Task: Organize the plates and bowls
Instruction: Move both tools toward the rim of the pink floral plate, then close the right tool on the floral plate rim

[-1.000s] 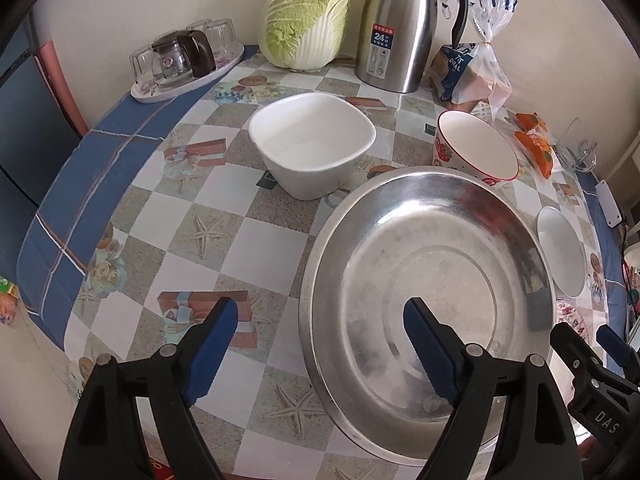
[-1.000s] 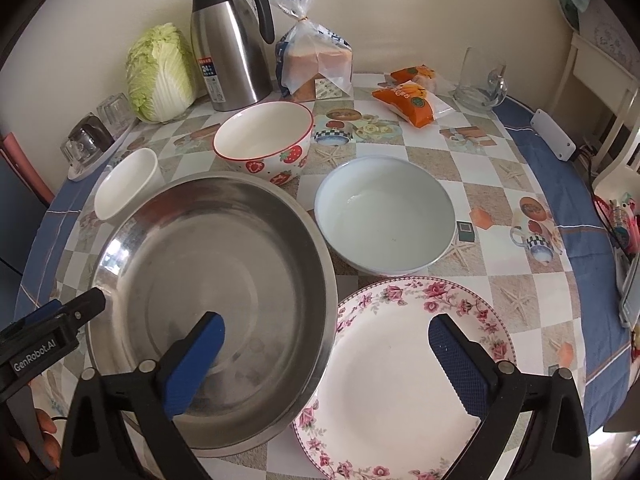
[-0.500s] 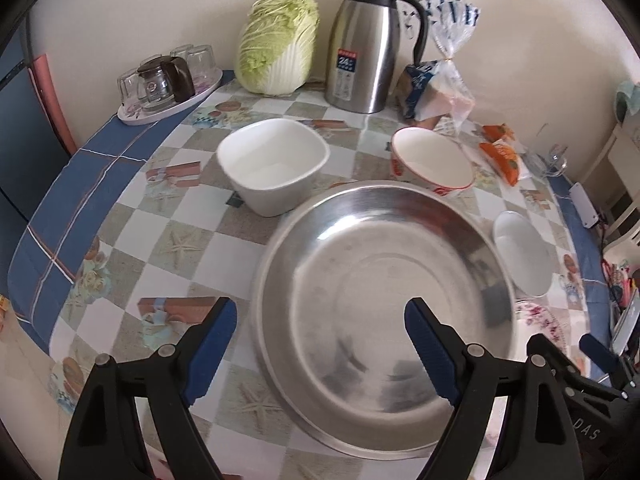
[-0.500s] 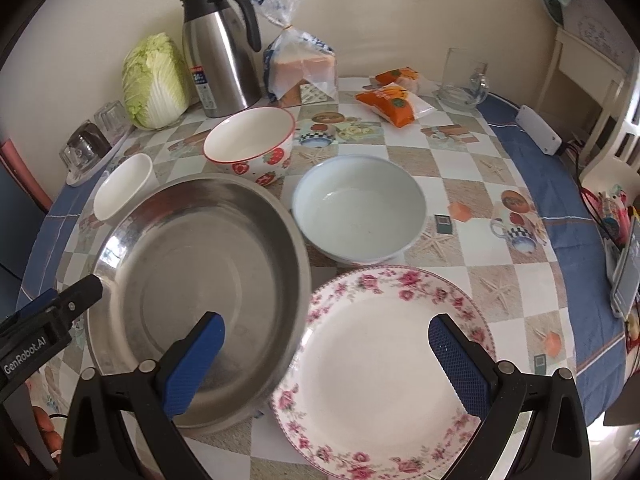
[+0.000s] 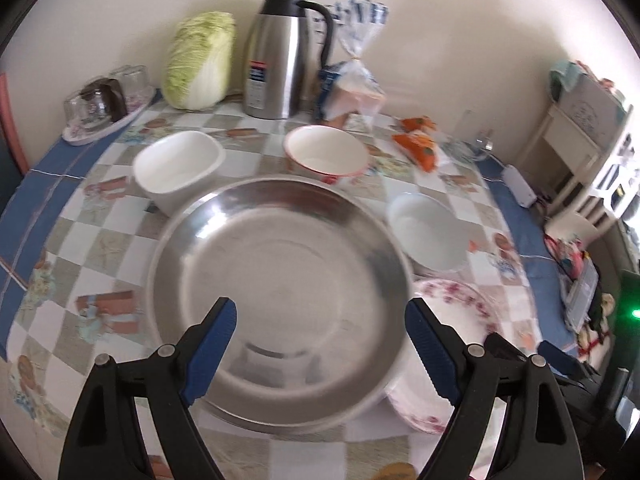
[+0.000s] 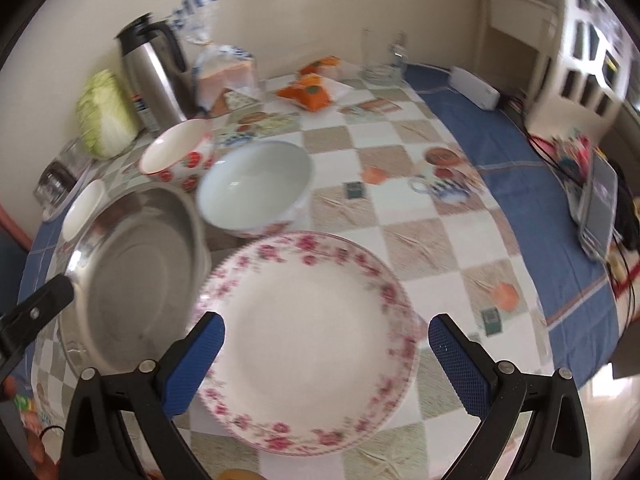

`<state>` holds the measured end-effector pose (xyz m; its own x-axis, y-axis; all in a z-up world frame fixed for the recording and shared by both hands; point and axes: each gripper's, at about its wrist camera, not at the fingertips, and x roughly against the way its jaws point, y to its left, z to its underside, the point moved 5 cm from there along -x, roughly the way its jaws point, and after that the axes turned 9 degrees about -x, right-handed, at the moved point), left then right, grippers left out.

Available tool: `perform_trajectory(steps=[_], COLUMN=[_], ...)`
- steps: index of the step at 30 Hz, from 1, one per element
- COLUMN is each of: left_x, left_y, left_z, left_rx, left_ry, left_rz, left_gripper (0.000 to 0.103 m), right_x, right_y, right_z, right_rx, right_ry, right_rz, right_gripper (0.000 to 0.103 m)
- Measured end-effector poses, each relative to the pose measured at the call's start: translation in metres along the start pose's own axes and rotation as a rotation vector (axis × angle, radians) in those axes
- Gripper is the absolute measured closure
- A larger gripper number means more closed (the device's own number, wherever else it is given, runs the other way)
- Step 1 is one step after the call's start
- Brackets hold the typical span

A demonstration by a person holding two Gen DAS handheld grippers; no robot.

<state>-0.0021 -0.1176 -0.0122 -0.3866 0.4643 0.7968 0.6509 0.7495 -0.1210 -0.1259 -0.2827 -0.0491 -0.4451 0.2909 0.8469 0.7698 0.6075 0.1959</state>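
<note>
The metal basin [image 5: 280, 296] sits on the worktop [image 5: 100, 240] and serves as the landmark. Just behind it to the left stands the square bowl [image 5: 178, 170]; just behind it to the right stands the patterned bowl [image 5: 326, 154]. To the basin's right is the plain round bowl [image 5: 430, 230], and nearer than that bowl, touching or slightly under the basin's right rim, lies the flowered plate [image 6: 308, 320]. Well behind the basin, along the wall, stand the cabbage [image 5: 200, 66], the flask [image 5: 280, 52] and the bread bag [image 5: 354, 88], left to right. Far behind-left rests the tray of glasses [image 5: 106, 108].
</note>
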Motion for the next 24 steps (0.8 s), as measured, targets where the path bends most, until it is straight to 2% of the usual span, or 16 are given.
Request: perform_trajectory(steps=[10, 14, 21, 24], left_x=[0.0, -0.008, -0.021, -0.027], left_y=[-0.06, -0.081, -0.104, -0.111], left_z=[0.013, 0.023, 0.039, 0.045], left_rx=[-0.071, -0.075, -0.08, -0.09], left_ry=[0.011, 0.055, 0.126, 0.148], left_rz=[0.117, 0.167, 0.189, 0.175], left_gripper=[0.016, 0.016, 0.016, 0.017], right_x=[-0.004, -0.009, -0.019, -0.024], right_y=[-0.055, -0.068, -0.081, -0.083], right_z=[-0.005, -0.005, -0.002, 0.001], right_rx=[-0.148, -0.165, -0.17, -0.166], right_ry=[0.011, 0.029, 0.068, 0.087], right_rz=[0.038, 0.052, 0.064, 0.068], right_gripper=[0.0, 0.0, 0.0, 0.0])
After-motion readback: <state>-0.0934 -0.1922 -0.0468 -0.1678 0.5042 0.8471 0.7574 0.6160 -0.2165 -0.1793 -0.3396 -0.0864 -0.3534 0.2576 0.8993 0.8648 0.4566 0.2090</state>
